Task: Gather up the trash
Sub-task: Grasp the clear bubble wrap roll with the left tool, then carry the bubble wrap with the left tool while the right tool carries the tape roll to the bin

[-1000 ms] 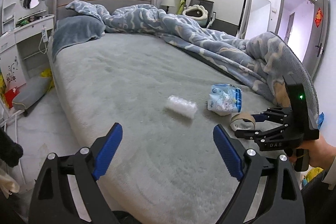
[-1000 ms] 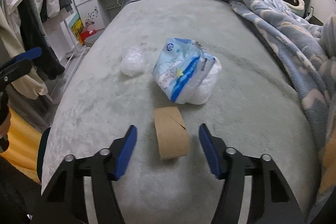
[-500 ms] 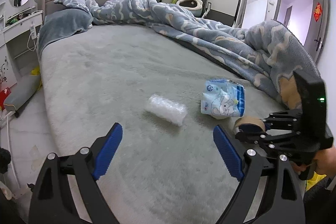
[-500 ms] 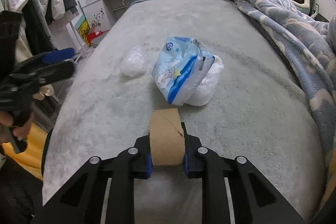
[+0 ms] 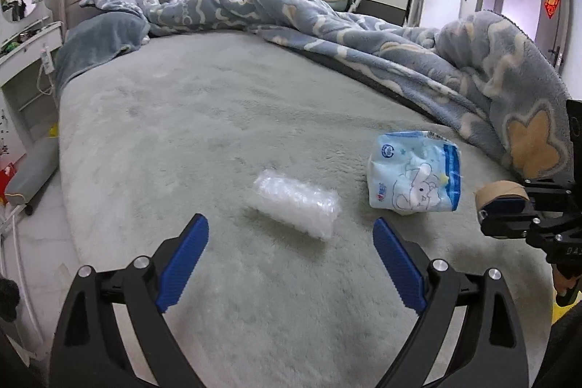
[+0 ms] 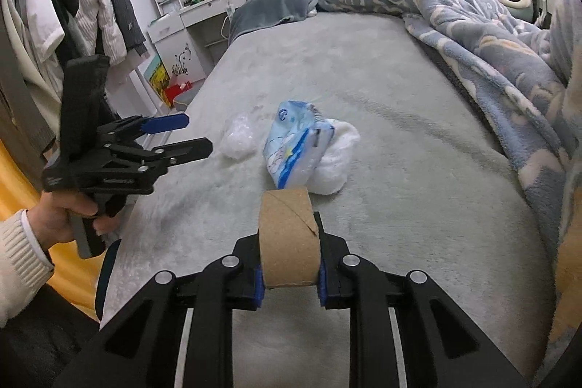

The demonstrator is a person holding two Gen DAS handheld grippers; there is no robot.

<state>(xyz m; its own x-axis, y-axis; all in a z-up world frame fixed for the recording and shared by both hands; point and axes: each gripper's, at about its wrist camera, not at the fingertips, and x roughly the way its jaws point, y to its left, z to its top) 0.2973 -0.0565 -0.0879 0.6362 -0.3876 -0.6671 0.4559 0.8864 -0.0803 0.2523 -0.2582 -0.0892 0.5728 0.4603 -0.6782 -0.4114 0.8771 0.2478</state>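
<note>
Two grippers are mine: my right gripper (image 6: 290, 273) clamps the cardboard tube (image 6: 289, 239) just beside the blue packet (image 5: 414, 180); my left gripper (image 5: 291, 264) gapes near the bubble wrap (image 5: 296, 202), left of that packet.

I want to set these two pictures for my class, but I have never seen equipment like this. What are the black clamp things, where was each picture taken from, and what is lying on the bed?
There is no robot here. A person holds a handheld two-finger tool in each hand, and each tool carries a wide-angle camera looking forward along its fingers.

The left wrist view looks past the left tool, whose blue pads stand wide open with nothing between them. The right wrist view looks past the right tool, clamped shut on a cardboard roll.

On the grey bed cover lie a clear crumpled plastic wrap and a light blue printed packet, apart from each other. A rumpled blue blanket lies along one side.

The person's left hand shows in the right view.
</note>
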